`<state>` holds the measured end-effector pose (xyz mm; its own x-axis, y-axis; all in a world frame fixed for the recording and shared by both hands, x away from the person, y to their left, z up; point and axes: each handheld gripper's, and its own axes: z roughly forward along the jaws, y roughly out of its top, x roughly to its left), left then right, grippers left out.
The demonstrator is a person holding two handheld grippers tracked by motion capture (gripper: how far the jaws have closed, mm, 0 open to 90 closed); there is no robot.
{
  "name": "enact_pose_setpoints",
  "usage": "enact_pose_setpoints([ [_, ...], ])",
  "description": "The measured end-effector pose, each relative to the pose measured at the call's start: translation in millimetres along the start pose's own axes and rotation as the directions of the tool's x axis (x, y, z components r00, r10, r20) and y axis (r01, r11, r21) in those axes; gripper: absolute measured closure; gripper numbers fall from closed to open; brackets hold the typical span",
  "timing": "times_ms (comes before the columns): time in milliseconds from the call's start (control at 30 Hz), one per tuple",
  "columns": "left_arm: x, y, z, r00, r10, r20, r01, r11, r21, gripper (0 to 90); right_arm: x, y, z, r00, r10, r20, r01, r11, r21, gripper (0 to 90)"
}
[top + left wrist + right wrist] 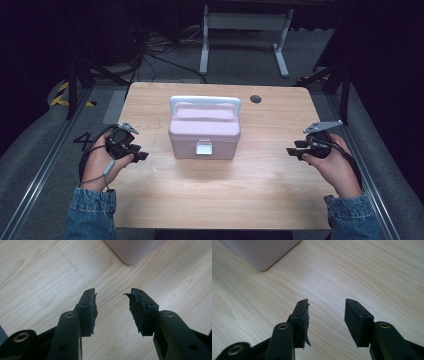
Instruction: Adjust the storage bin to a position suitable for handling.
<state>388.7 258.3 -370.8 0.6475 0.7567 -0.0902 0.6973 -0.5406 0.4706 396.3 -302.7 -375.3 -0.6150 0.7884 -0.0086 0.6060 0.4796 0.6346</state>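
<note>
A pale pink lidded box (pixel 204 127) with a white handle and a white front latch stands upright in the middle of the wooden table (pixel 250 185). My left gripper (pixel 141 153) rests low at the table's left, open, with bare wood between its pads; a corner of the box (pixel 135 251) lies ahead of it. At the table's right, my right gripper (pixel 292 147) is open too, nothing between its fingers, and the box's corner (pixel 262 253) sits off to its upper left. Both grippers point inward at the box and stand well apart from it.
A small dark round hole (pixel 255 99) sits in the table behind the box to the right. Beyond the table's far edge stand a white desk frame (pixel 245 30) and loose cables (pixel 150 55) on the floor. Metal rails (pixel 40 170) run along both sides.
</note>
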Motion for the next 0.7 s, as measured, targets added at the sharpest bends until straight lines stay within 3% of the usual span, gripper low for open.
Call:
enact_pose_setpoints([
  [267,0.8,6.0,-5.6,0.9984,0.031,0.046,-0.031,0.9995,-0.012,63.3,3.5,9.3,2.9,0.9996,-0.013,-0.026,0.014,1.0,0.006,60.9],
  [300,3.6,8.0,-7.8,0.997,0.036,0.069,-0.034,0.999,-0.029,63.3,3.5,9.3,2.9,0.9996,-0.013,-0.026,0.014,1.0,0.006,60.9],
  [333,8.8,11.2,-10.2,0.994,0.037,0.103,-0.033,0.9984,-0.046,69.6,4.5,16.7,5.1,0.9985,-0.023,-0.049,0.022,1.0,-0.008,65.6],
  [367,11.7,14.0,-10.9,0.9931,0.039,0.111,-0.033,0.9979,-0.056,71.6,4.7,18.5,5.8,0.9981,-0.022,-0.057,0.022,1.0,-0.012,67.4],
  [467,15.1,19.8,-12.1,0.9924,0.047,0.114,-0.04,0.9969,-0.068,81.5,6.0,32.4,12.2,0.9961,-0.039,-0.079,0.038,0.999,-0.018,76.6],
  [533,19.6,29.9,-12.3,0.992,0.057,0.113,-0.046,0.9939,-0.1,88.3,7.9,42.6,16.0,0.9952,-0.054,-0.081,0.053,0.998,-0.017,83.2],
  [633,24.9,39.8,-9.1,0.9938,0.052,0.098,-0.041,0.9926,-0.115,90.0,11.2,57.8,22.2,0.9931,-0.081,-0.085,0.079,0.996,-0.027,90.0],
  [700,27.4,47.5,-4.7,0.9958,0.051,0.076,-0.044,0.9944,-0.096,90.0,13.6,66.3,26.1,0.9917,-0.085,-0.096,0.082,0.996,-0.032,90.0],
])
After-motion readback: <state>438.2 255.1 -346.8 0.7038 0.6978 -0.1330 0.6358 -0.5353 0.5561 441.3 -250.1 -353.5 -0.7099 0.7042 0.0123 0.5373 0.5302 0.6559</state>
